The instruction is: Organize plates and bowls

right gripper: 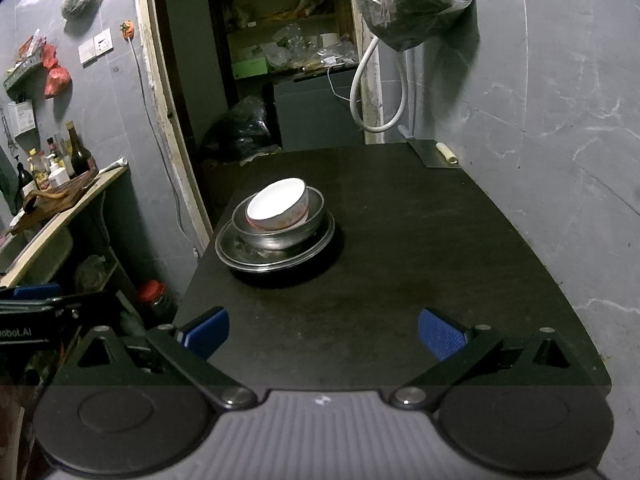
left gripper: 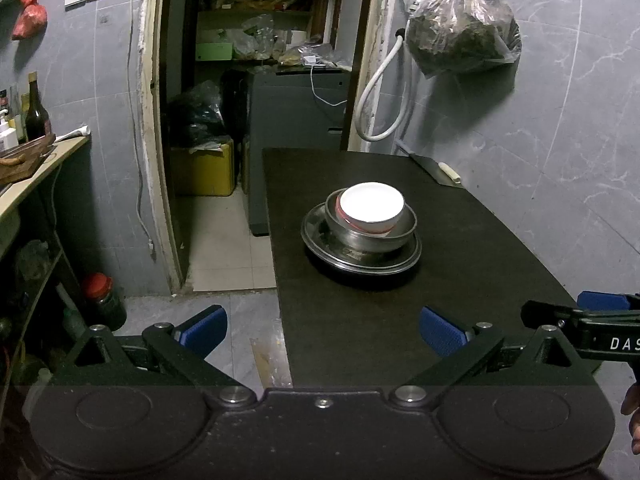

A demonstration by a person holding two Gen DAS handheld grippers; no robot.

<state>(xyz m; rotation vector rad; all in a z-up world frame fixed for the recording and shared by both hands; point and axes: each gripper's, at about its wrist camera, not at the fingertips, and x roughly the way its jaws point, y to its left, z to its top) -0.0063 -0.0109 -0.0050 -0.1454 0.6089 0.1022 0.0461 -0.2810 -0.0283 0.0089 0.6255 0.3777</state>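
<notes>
Left gripper [left gripper: 323, 330] is gaping empty; at 12 o'clock a white bowl [left gripper: 371, 207] is nesting in a steel bowl [left gripper: 362, 236] on a plate [left gripper: 320, 236], mid-table [left gripper: 460, 264].

Right gripper [right gripper: 323, 330] is likewise gaping; the stack is sitting at 11 o'clock, white bowl [right gripper: 277, 203] tilting.

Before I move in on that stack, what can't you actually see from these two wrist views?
- White bowl interior: glare washes it out in both views.
- Steel bowl inside: hidden by the white bowl.
- Steel plate centre: covered by the steel bowl.
- Right gripper in the left wrist view: cut off by the right edge.
</notes>
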